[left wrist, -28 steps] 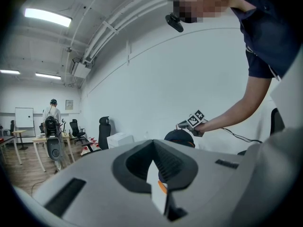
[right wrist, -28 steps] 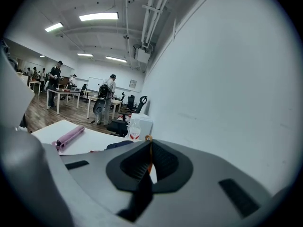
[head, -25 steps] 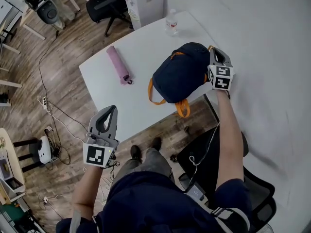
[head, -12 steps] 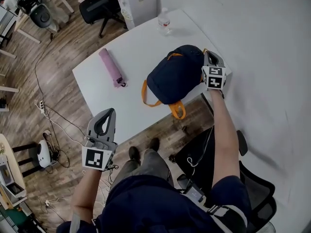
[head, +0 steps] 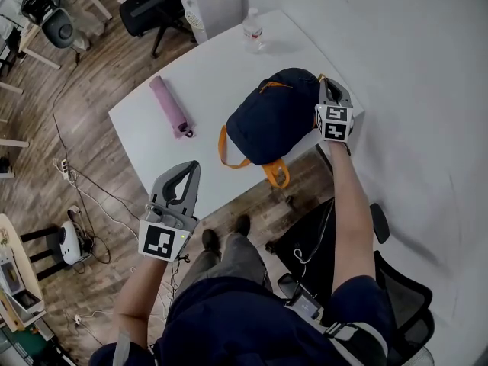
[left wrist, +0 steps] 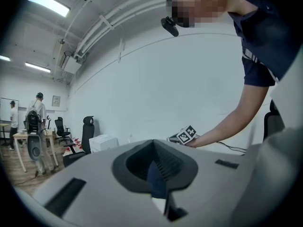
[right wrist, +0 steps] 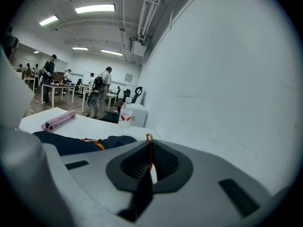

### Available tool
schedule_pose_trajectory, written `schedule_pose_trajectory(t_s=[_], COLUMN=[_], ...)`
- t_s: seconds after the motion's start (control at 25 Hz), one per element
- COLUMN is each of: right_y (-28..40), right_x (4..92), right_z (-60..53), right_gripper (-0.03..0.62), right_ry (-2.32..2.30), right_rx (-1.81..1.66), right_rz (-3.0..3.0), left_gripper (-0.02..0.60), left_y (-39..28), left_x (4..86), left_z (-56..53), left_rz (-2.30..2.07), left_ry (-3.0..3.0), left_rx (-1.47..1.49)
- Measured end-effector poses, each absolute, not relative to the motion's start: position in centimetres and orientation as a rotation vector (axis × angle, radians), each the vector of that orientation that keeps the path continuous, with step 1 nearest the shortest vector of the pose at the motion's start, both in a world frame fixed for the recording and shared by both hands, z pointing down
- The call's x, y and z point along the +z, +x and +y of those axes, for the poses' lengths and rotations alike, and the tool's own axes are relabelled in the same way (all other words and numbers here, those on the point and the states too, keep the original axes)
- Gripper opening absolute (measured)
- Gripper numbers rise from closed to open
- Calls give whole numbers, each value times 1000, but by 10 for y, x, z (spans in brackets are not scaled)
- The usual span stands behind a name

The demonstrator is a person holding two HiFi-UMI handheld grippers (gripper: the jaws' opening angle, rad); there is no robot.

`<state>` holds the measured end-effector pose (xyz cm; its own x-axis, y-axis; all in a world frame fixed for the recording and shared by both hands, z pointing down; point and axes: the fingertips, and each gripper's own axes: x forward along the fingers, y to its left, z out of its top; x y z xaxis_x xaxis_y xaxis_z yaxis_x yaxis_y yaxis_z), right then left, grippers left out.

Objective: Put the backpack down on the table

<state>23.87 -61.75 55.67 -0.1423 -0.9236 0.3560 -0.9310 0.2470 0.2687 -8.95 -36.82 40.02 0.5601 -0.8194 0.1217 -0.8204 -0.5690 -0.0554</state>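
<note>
- Lowered since the earlier frames, the backpack (head: 274,117) is now being rested on the near right corner of the desk (head: 213,75), and it is lying flatter on the white top than a second ago.
- Its orange top loop (right wrist: 148,138) is being pinched between the pressed-together jaws of the right hand-held gripper (head: 329,90), at the backpack's right side, just beside the desk's edge.
- Meanwhile the left hand-held gripper (head: 187,172) is being brought closer to the desk's near edge. Its jaws are being held together on nothing, and it is being kept well apart from the backpack.
- The task is being judged as nearly done: the weight seems to be borne by the desk, and only the release of the loop is being awaited.
- One orange strap (head: 276,172) is being left dangling over the near edge, so a slide off the corner is being counted as the main risk.
- A pink umbrella (head: 169,105) and a water bottle (head: 252,30) are being left well apart from the backpack, farther along the desk, and nothing is being seen in the way.
</note>
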Motion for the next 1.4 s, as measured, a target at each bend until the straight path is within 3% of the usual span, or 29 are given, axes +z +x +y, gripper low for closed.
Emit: schedule_pose_trajectory(t_s=[1.4], right_y=[287], right_x=[624], right_z=[-657], right_gripper=[5], right_ry=[1708], right_rx=[163], right_rz=[-1969], left_gripper=[5], left_y=[-57], left_x=[423], left_z=[-388], left_rz=[-1368], left_ry=[2775], left_rx=[237])
